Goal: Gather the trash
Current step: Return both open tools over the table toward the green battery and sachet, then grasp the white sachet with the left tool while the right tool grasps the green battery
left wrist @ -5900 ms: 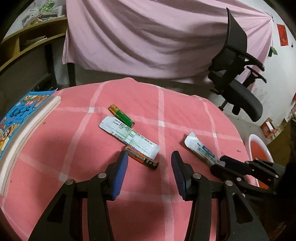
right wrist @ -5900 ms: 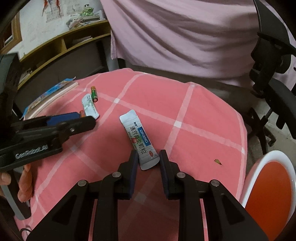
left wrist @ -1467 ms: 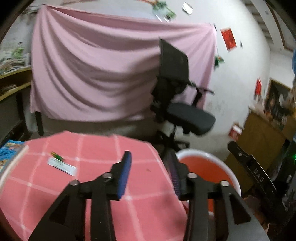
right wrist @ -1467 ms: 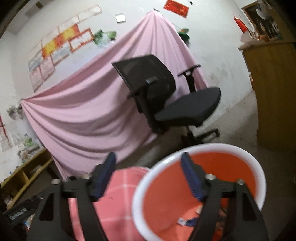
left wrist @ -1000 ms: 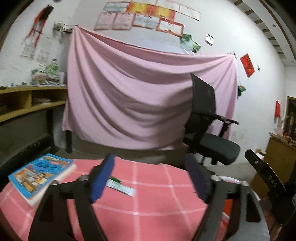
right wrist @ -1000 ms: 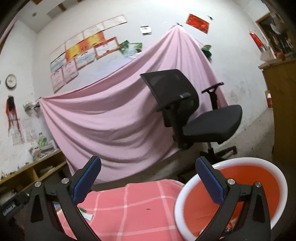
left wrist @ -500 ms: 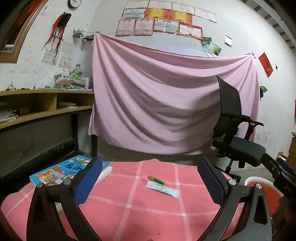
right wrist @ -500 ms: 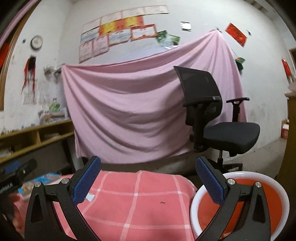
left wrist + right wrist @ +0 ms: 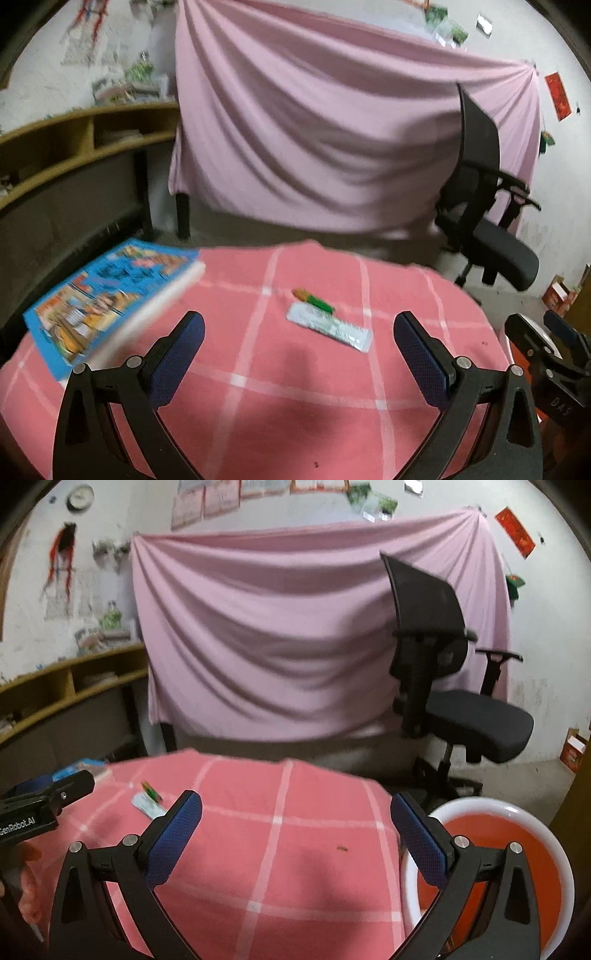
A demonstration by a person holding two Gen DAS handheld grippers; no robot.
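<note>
**Pink checked table, 2 pieces of trash left**

A pink checked tablecloth (image 9: 258,369) fronts a pink drape (image 9: 314,129) and 1 office chair (image 9: 487,229). Mid-frame lie 1 white sachet (image 9: 328,326) and 1 green-orange battery (image 9: 312,298), touching, both running upper left to lower right. Left gripper (image 9: 299,354) and right gripper (image 9: 295,834) gape wide, empty

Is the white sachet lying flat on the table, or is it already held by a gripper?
Lying flat. The white sachet rests on the pink tablecloth beside a green battery; the left gripper is open and empty.
</note>
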